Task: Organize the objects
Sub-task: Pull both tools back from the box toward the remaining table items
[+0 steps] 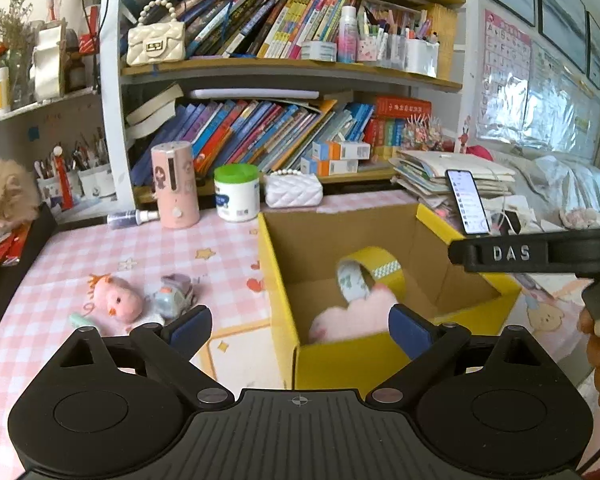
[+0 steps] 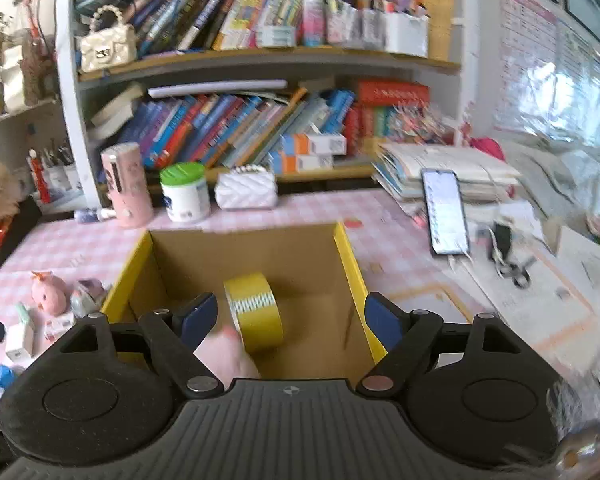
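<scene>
Tape roll (image 2: 256, 312) stands on edge in the yellow box (image 2: 350, 264), touching a pink plush (image 2: 226, 354). Both grippers, left (image 1: 300, 330) and right (image 2: 290, 320), hold fingers wide, empty.

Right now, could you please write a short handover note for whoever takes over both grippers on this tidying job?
Left gripper: open, empty, at the near-left corner of the yellow box.
Right gripper: open, empty, over the box.
Done: yellow tape roll stands on edge in the box, against a pink fluffy item.
Left: pink plush toy and small toy car lie on the checked tablecloth, left of the box; a few small items near them in the right wrist view are too blurred to name.
Suggested next: left gripper is nearer the plush.
</scene>
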Available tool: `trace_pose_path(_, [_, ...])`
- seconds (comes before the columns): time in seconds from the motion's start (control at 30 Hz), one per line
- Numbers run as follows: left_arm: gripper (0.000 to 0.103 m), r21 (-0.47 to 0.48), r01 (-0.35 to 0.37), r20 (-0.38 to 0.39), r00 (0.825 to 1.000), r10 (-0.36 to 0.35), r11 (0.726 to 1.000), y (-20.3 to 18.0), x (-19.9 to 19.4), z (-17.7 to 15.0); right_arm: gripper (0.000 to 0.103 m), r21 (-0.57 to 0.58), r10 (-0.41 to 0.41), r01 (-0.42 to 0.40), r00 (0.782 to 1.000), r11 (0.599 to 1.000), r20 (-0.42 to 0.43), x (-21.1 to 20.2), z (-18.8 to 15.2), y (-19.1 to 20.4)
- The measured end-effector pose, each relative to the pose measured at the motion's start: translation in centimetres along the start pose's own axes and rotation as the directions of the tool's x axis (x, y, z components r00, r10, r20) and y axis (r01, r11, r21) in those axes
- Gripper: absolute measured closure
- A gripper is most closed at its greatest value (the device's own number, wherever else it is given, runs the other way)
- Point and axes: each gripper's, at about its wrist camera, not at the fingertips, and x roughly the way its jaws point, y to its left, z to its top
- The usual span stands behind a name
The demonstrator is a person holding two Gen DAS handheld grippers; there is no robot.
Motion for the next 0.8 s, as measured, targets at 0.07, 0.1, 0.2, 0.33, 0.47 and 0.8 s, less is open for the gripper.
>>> trace_pose_path(0.07, [0.006, 0.0, 0.0, -0.014, 1.0, 0.0, 1.0, 0.4, -0.6, -0.7, 0.023, 0.008, -0.019, 0.019, 1.0, 1.0, -0.022, -0.5, -1.1, 0.4])
trace_pose_path(0.1, [0.006, 0.0, 0.0, -0.023, 1.0, 0.0, 1.0, 0.6, -0.8, -1.1, 0.023, 0.012, -0.027, 0.028, 0.999, 1.0, -0.035, -0.8, -1.7, 0.7])
trace_pose_path(0.2, [0.006, 0.002, -0.002, -0.05, 0.999, 0.002, 1.0, 1.2, -1.5, -2.4, 0.023, 0.018, -0.042, 0.043, 0.997, 0.999, -0.064, -1.8, -3.4, 1.6])
trace_pose_path(0.33, [0.006, -0.003, -0.02, -0.094, 0.995, 0.02, 1.0, 2.2, -2.3, -4.1, 0.023, 0.024, -0.065, 0.068, 0.993, 0.997, -0.101, -2.9, -5.6, 2.7])
trace_pose_path(0.47, [0.006, -0.007, -0.05, -0.135, 0.99, 0.049, 0.999, 3.2, -3.1, -5.9, 0.023, 0.019, -0.085, 0.089, 0.988, 0.996, -0.131, -3.8, -7.7, 3.8])
trace_pose_path(0.8, [0.005, -0.024, -0.067, -0.216, 0.974, 0.061, 0.997, 5.2, -5.4, -9.0, 0.021, -0.007, -0.055, 0.055, 0.97, 0.998, -0.236, -5.1, -11.8, 7.2])
